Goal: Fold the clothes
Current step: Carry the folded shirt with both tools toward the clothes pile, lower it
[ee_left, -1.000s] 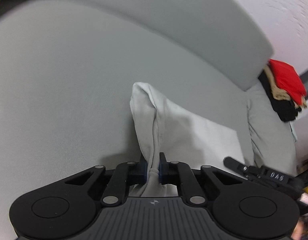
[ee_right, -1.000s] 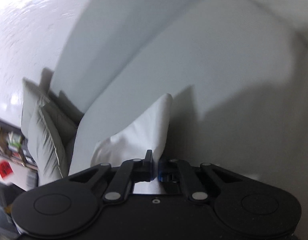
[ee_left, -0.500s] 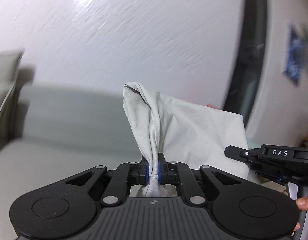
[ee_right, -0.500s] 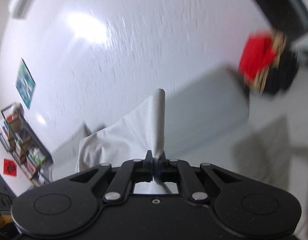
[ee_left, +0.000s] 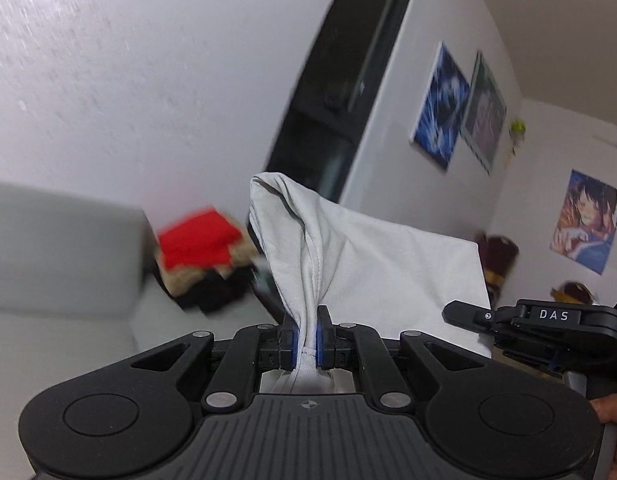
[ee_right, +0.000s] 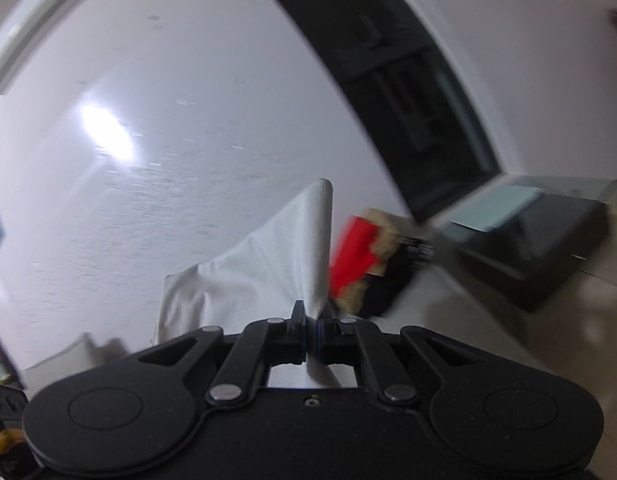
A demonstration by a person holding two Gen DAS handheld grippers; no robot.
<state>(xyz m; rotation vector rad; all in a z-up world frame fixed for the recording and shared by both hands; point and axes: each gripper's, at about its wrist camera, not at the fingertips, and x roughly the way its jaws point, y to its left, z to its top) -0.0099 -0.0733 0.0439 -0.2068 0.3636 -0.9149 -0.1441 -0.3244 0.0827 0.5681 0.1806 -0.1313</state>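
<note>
A pale grey-white garment point(ee_left: 372, 264) hangs in the air between both grippers. My left gripper point(ee_left: 306, 344) is shut on a bunched seam of it, the cloth rising in a peak above the jaws. My right gripper point(ee_right: 312, 340) is shut on another edge of the same garment point(ee_right: 268, 276), which stands up as a narrow fold. In the left wrist view the right gripper point(ee_left: 464, 314) shows at the right edge, with a hand below it. A stack of folded clothes point(ee_left: 204, 256), red on top over tan and black, lies on the grey sofa point(ee_left: 60, 248).
The folded stack point(ee_right: 364, 264) also shows in the right wrist view, beside a dark box-like piece of furniture point(ee_right: 536, 248). A white wall, a dark doorway point(ee_left: 340, 96) and several posters point(ee_left: 440, 108) fill the background. An air conditioner point(ee_right: 32, 36) hangs high on the wall.
Both grippers have lifted the garment off the sofa seat and swung it up and round; the view now faces the wall, doorway and the folded stack instead of the cushions.
</note>
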